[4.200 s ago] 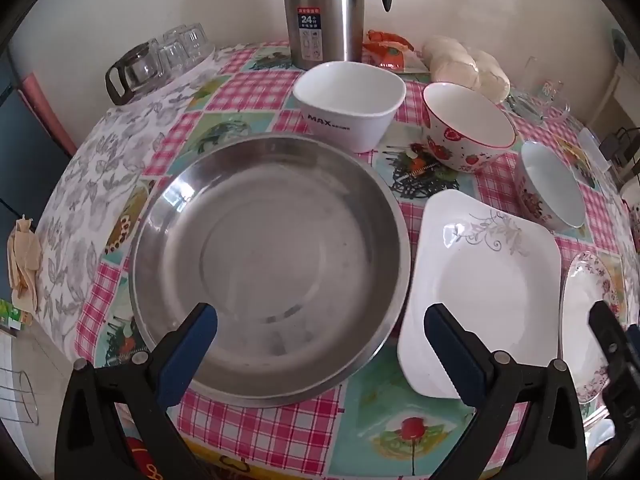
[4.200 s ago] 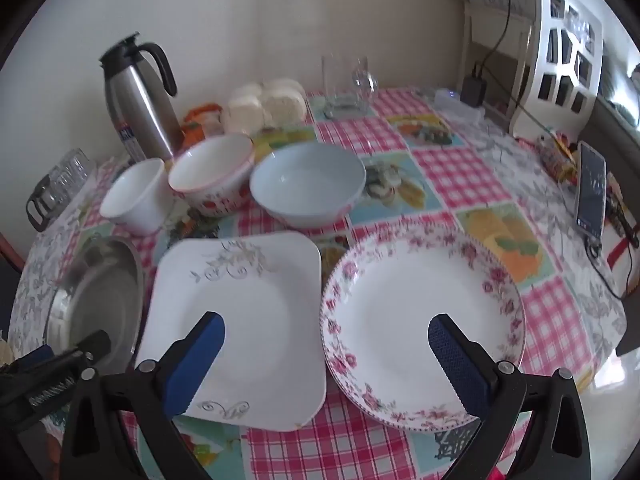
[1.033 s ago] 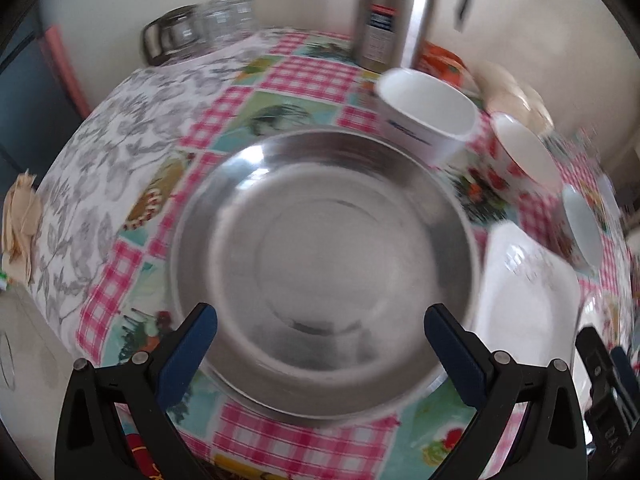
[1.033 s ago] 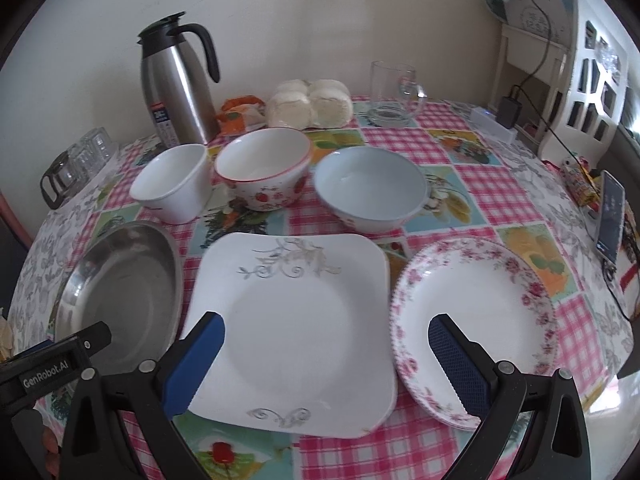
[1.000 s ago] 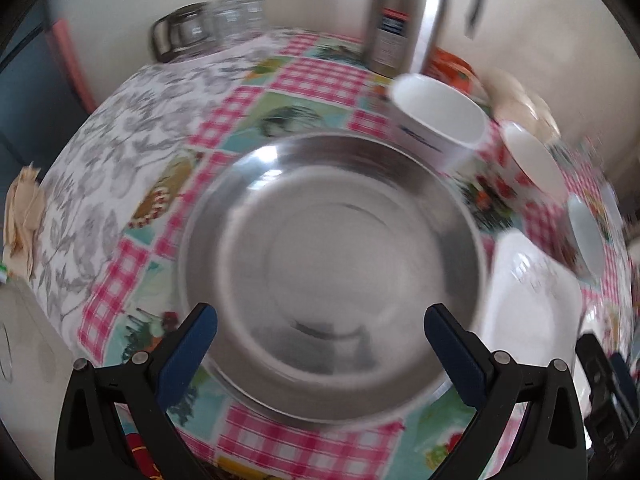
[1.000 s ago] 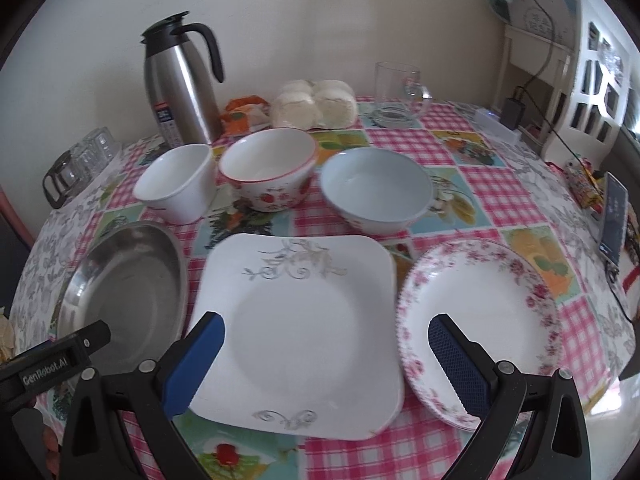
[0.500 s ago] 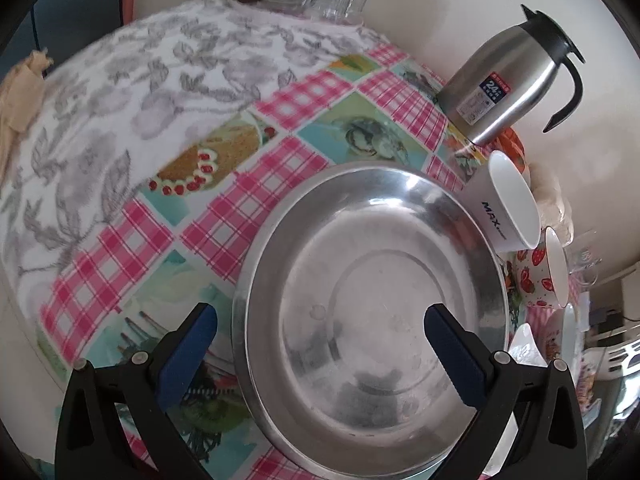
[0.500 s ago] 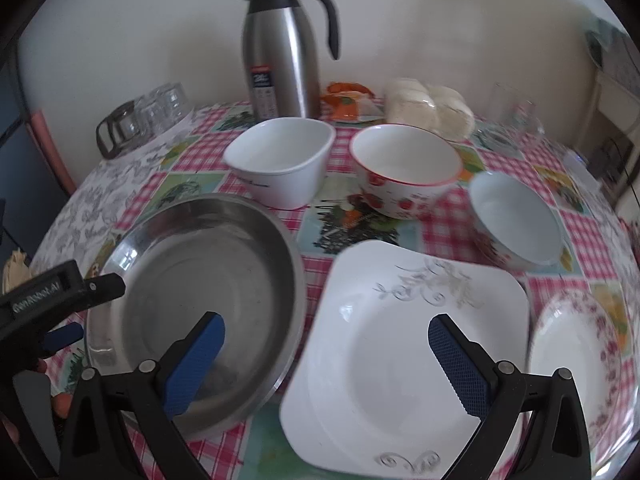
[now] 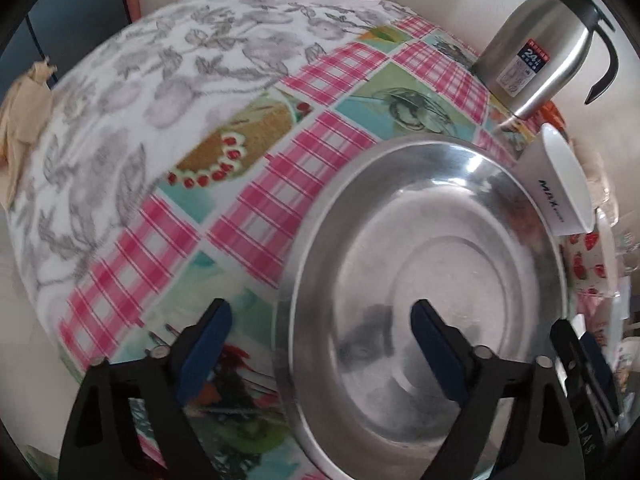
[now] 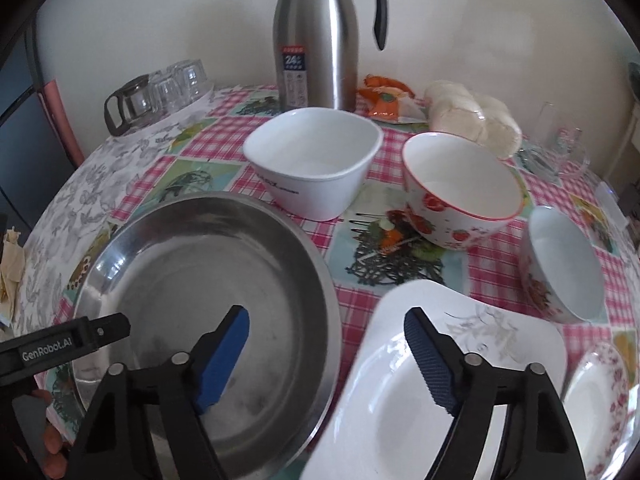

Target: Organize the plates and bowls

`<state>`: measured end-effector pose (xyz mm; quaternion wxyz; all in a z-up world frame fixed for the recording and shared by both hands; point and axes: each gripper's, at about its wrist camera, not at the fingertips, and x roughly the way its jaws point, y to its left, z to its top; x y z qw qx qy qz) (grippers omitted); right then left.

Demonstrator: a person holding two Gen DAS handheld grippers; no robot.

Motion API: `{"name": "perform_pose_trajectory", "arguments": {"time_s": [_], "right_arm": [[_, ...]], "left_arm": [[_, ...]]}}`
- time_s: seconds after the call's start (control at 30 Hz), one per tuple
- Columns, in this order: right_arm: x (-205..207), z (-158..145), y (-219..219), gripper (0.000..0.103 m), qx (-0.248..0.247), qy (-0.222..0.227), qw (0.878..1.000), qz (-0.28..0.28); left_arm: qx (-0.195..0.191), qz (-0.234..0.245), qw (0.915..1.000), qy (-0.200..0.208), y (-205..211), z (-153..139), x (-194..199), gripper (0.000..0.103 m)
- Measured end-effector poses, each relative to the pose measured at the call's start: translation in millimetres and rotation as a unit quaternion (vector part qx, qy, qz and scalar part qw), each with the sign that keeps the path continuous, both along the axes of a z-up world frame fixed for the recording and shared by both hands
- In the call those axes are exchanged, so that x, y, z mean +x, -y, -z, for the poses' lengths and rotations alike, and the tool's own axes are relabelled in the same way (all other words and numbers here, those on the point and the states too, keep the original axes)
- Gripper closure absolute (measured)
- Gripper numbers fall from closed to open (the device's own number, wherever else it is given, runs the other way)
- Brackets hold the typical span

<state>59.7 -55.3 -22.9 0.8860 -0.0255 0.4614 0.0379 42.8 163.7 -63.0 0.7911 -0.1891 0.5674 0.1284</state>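
Note:
A wide steel plate [image 9: 432,272] [image 10: 200,288] lies on the checked tablecloth. My left gripper [image 9: 320,340] points steeply down over its left rim, which passes between the closing blue pads without touching them. My right gripper [image 10: 328,360] straddles the plate's right rim, one finger over the steel and the other over the white square plate [image 10: 472,380]. Its jaws are closing too, with no pad pressing on the rim. Behind stand a white square bowl [image 10: 316,160], a strawberry bowl [image 10: 460,184] and a pale blue bowl [image 10: 564,264]. A floral plate [image 10: 600,396] shows at the right edge.
A steel thermos jug [image 10: 316,36] stands at the back, with a glass pot and tumblers [image 10: 156,92] to its left. A bag of buns [image 10: 472,116] and a glass mug [image 10: 556,148] sit back right. The round table's edge [image 9: 36,264] curves close on the left.
Both grippers have swung left and lower onto the steel plate, one at each side of it. Their jaws have narrowed from fully wide.

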Motion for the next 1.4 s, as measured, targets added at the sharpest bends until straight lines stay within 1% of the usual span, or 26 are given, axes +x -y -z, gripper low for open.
{"name": "perform_pose_trajectory", "arguments": {"time_s": [0.17,0.23,0.3,0.43,0.53,0.6,0.73,0.77,0.87,0.97,1.07,1.1,1.17,1.2,1.23,1.33,1.4], "right_arm": [[10.2,7.0,-6.5,0.032,-0.002,-0.005,1.0,-0.016],[13.0,7.8,-8.8,0.034,-0.009,0.0,1.0,-0.02],[17.1,10.3,-9.8,0.046,-0.004,-0.008,1.0,-0.024],[22.9,14.9,-11.5,0.052,-0.001,-0.015,0.999,-0.028],[25.6,18.6,-7.3,0.057,0.009,-0.024,1.0,-0.015],[26.2,21.3,-4.7,0.065,0.025,-0.032,0.999,-0.012],[22.7,20.9,-5.4,0.069,0.039,-0.036,0.998,-0.015],[21.6,20.9,-5.2,0.072,0.044,-0.037,0.998,-0.016],[17.1,21.1,-7.5,0.074,0.058,-0.042,0.997,-0.03],[14.0,22.8,-12.1,0.075,0.054,-0.046,0.997,-0.039],[14.7,30.6,-13.0,0.081,0.049,-0.064,0.996,-0.038],[14.0,30.4,-11.9,0.081,0.055,-0.059,0.996,-0.037],[14.2,29.8,-12.6,0.081,0.055,-0.061,0.996,-0.037],[13.9,29.4,-13.9,0.082,0.054,-0.061,0.996,-0.039],[13.5,28.7,-15.1,0.082,0.053,-0.062,0.996,-0.041],[11.8,26.5,-16.2,0.083,0.052,-0.062,0.996,-0.044],[11.9,26.4,-12.4,0.085,0.069,-0.066,0.995,-0.042]], "left_arm": [[0.028,-0.001,0.9996,-0.004,-2.9,-1.4,-0.5,0.028],[0.042,-0.001,0.9991,-0.007,-4.1,-2.0,0.0,0.034],[0.052,0.0,0.9986,-0.008,-4.4,-2.5,0.7,0.04],[0.055,0.002,0.9984,-0.009,-5.1,-1.7,4.1,0.041],[0.061,0.004,0.9981,-0.012,-4.3,-0.7,5.4,0.041],[0.061,0.003,0.9981,-0.012,-4.0,0.4,5.5,0.041],[0.062,-0.01,0.9979,-0.015,-8.2,1.2,3.8,0.041],[0.061,-0.017,0.9979,-0.014,-11.2,1.4,3.3,0.042],[0.058,-0.028,0.9978,-0.011,-18.1,0.3,-0.9,0.046],[0.055,-0.033,0.9979,-0.006,-21.7,0.5,-2.4,0.049],[0.052,-0.037,0.998,-0.002,-24.8,-0.1,-3.9,0.052],[0.052,-0.036,0.998,-0.001,-26.2,-0.2,-4.1,0.052],[0.056,-0.03,0.998,0.001,-25.2,-0.4,-3.7,0.058],[0.055,-0.027,0.9981,0.003,-24.9,-1.7,-5.4,0.068],[0.053,-0.025,0.9982,0.006,-24.2,-2.6,-6.1,0.071],[0.049,-0.029,0.9983,0.009,-25.2,-3.3,-7.1,0.072],[0.04,-0.035,0.9985,0.014,-26.3,-3.9,-8.1,0.074]]}}
